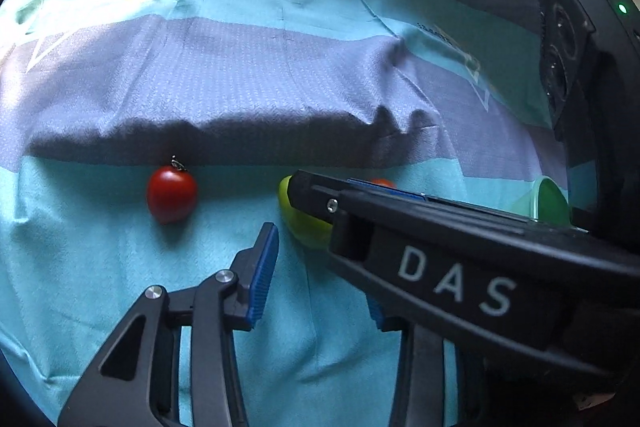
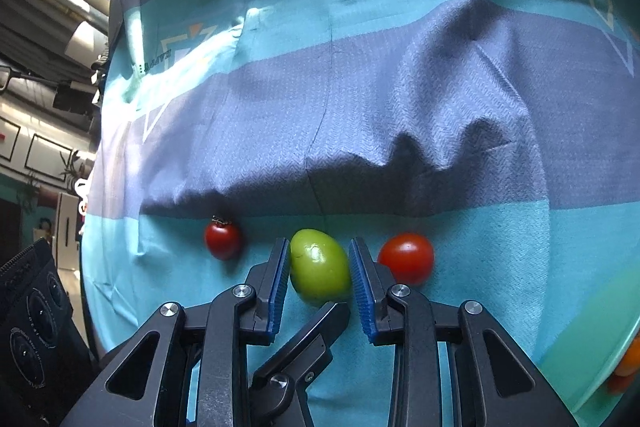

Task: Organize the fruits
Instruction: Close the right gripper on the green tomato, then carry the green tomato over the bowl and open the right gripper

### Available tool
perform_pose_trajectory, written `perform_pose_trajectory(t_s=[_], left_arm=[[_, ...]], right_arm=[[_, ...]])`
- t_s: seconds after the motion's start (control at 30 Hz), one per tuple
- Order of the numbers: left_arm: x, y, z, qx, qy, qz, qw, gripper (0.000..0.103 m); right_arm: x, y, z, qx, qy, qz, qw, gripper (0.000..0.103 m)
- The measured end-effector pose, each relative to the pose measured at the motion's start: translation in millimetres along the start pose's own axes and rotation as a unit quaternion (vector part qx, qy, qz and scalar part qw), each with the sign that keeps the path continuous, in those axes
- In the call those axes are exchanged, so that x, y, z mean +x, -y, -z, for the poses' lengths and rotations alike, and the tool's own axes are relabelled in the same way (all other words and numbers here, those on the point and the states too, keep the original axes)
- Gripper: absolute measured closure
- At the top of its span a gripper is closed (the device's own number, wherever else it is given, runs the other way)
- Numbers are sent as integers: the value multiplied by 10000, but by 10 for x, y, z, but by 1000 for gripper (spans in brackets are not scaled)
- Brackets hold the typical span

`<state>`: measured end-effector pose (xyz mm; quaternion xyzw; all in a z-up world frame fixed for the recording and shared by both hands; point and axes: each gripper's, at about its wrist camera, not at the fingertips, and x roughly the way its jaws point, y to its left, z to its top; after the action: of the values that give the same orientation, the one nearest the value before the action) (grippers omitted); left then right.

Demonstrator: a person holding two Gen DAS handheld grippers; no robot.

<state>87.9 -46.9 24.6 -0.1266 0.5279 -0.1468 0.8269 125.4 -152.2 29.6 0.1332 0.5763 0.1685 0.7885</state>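
A: Right gripper point(image 2: 319, 269) has its jaws apart around the green fruit point(image 2: 319, 269), not clamped yet. Looks like the grab step.

B: Yeah, next it squeezes and lifts. Left gripper point(image 1: 320, 263) sits open beside it, tomato point(image 1: 171, 199) off left.

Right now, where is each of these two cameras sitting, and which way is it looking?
Left wrist: rides the left gripper, looking across the cloth at a red tomato; the right gripper crosses its view.
Right wrist: rides the right gripper, facing the green tomato between its open fingers.
Shared: cloth, both tomatoes.
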Motion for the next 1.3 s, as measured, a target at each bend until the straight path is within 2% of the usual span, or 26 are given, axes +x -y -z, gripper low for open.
perform_pose_trajectory(t_s=[0.13, 0.3, 0.5, 0.73, 0.93, 1.1, 1.3], left_arm=[[80, -89, -27, -207, -69, 143, 9997, 68], [89, -135, -32, -217, -81, 257, 9994, 68], [0, -104, -14, -106, 14, 210, 9997, 68], [-406, 180, 36, 346, 551, 350, 9973, 68], [-754, 457, 148, 812, 959, 559, 9905, 68], [-842, 741, 249, 1176, 1035, 799, 9844, 68], [-789, 1023, 395, 1616, 872, 1032, 9776, 68]], right_arm=[[35, 0, 5, -32, -99, -99, 9999, 68], [130, 0, 15, -32, -248, -140, 9996, 64], [89, 9, 57, -21, -93, -298, 9995, 65], [-398, -59, 186, -92, 545, -372, 9978, 65], [-898, -66, 388, -64, 1195, -436, 9919, 66], [-1199, 21, 568, 35, 1578, -282, 9871, 66], [-1403, 222, 794, 319, 1856, -19, 9821, 66]])
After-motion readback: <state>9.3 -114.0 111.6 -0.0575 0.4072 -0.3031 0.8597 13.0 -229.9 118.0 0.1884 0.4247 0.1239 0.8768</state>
